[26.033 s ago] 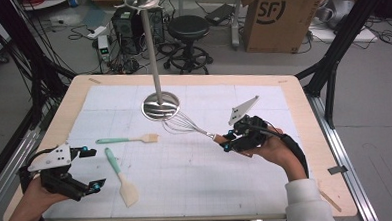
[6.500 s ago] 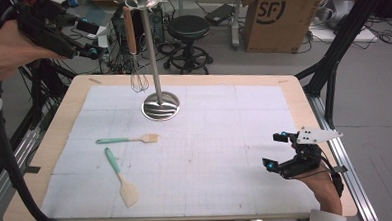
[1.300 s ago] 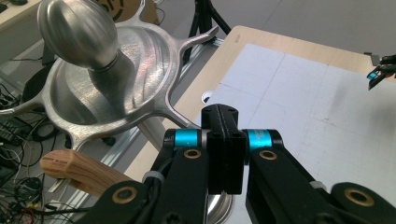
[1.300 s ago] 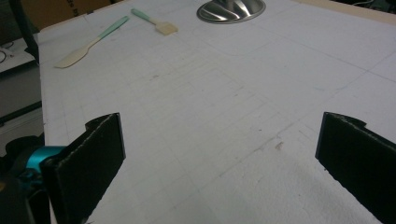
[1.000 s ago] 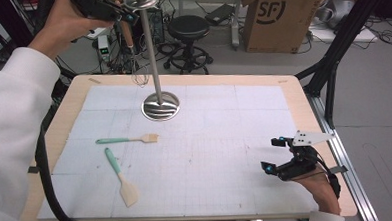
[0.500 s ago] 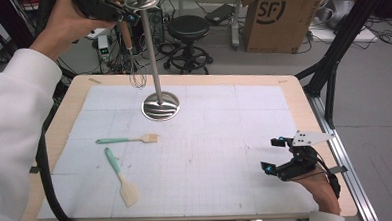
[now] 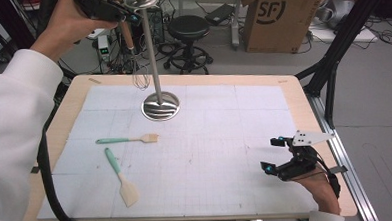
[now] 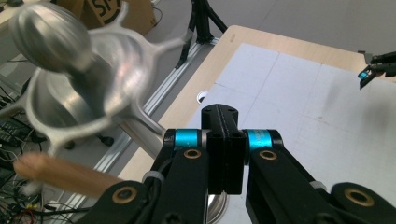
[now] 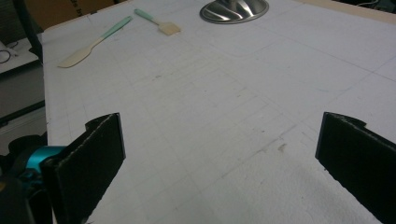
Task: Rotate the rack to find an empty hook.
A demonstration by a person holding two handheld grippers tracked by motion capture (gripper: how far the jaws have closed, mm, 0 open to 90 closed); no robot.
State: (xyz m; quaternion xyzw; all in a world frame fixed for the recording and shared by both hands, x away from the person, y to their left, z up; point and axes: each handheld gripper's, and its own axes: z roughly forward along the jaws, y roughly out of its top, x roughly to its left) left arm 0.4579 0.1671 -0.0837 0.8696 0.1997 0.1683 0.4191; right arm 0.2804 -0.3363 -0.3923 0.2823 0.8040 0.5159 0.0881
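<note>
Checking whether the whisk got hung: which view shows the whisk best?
The high view: the whisk hangs whole beside the stand's pole, wooden handle up near the top ring and the left hand-held gripper, wires down. The left gripper view catches just its blurred handle.

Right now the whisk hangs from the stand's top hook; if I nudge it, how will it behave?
Probably it will swing: the whisk hangs free beside the pole, well above the table. Its thin wire loops look springy, likely flexing under a push. The stand seems stable on its broad metal base, though its tall, thin pole might wobble.
</note>
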